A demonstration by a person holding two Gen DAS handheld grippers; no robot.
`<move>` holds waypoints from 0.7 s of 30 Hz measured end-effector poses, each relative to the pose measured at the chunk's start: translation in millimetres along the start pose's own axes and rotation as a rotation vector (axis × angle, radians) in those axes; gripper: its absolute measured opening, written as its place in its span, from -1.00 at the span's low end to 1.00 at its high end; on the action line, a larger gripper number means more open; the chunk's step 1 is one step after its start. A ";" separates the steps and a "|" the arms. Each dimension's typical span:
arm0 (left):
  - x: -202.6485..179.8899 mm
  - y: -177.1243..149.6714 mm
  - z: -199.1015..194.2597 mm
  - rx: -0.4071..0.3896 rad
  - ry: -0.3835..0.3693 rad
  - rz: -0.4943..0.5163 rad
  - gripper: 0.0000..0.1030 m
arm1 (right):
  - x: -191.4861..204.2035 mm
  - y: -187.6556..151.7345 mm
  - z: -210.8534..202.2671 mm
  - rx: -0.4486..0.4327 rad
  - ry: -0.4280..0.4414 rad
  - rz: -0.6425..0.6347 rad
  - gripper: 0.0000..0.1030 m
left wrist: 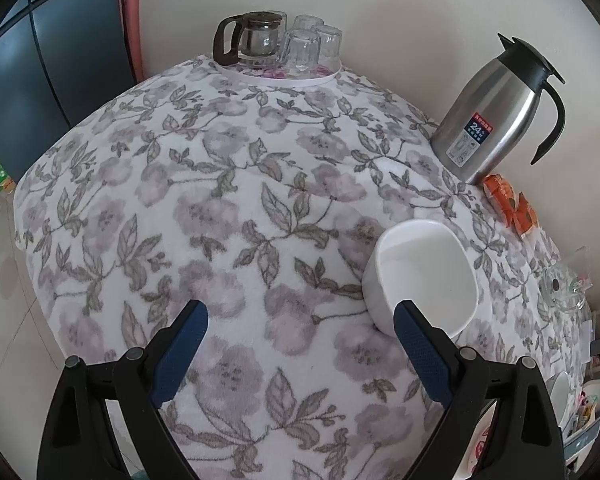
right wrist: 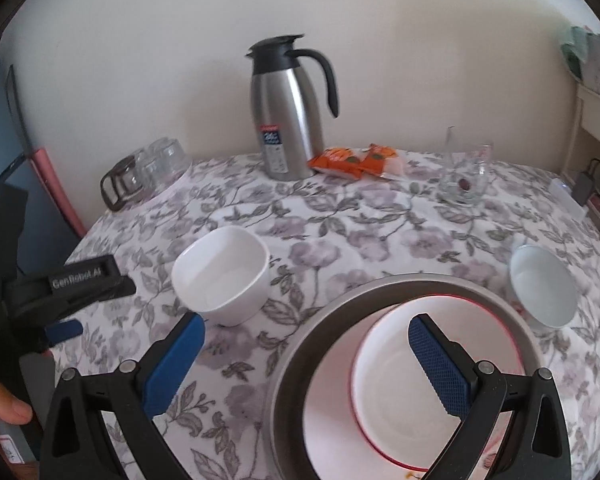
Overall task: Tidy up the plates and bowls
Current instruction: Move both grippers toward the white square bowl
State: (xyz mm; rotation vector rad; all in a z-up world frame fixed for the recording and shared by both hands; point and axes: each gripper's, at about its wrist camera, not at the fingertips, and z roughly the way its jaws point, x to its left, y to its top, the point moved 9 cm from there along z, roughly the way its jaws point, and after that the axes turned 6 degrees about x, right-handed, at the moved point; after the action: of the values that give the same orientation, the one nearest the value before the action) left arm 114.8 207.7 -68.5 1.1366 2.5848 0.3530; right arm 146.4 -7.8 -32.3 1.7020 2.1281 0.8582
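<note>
A table covered in a floral cloth [right wrist: 340,240] of grey leaves and mauve blossoms, seen from two handheld grippers. The landmark is a steel thermos jug [right wrist: 288,120] with a black lid and handle, standing at the wall; its label shows a large "24", the smaller print unreadable.

In front of the jug and to its left sits a square white bowl [right wrist: 224,276], upright and empty. Nearer the camera than the jug lies a grey-rimmed round tray [right wrist: 300,348] holding a red-edged white plate [right wrist: 400,408]. To the jug's right and nearer the camera stands a small round white bowl [right wrist: 544,292]. Just right of the jug lie orange snack packets [right wrist: 356,162], then clear glassware [right wrist: 464,184]. Left of the jug, a glass pot with upturned tumblers [right wrist: 148,176].

The right gripper [right wrist: 308,356] hovers over the tray's left edge, jaws spread, empty. The left gripper [left wrist: 300,344], marked "GenRobot.AI" in the right wrist view, has its jaws spread, one finger in front of the square bowl's rim, gripping nothing.
</note>
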 end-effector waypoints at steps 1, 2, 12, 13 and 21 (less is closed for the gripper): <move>-0.3 1.6 0.1 0.000 -0.002 0.003 0.83 | 2.2 0.1 1.6 0.002 -0.001 -0.007 1.00; -0.1 2.8 0.6 0.001 -0.002 0.004 0.83 | 4.6 0.7 3.8 0.005 -0.001 -0.012 1.00; -0.6 15.2 13.9 0.035 -0.079 -0.021 0.83 | 13.4 13.4 28.3 0.037 0.016 -0.004 1.00; -1.5 16.4 16.8 0.040 -0.084 -0.020 0.83 | 13.7 15.4 30.7 0.039 0.015 -0.003 1.00; -14.6 23.4 32.6 0.057 -0.159 -0.020 0.83 | 24.3 27.1 52.1 0.081 0.029 0.000 0.82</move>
State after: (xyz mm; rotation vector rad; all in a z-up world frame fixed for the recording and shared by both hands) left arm 151.8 215.6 -88.4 1.1090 2.4799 0.1771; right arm 190.5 33.0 -53.2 1.7390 2.2101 0.8126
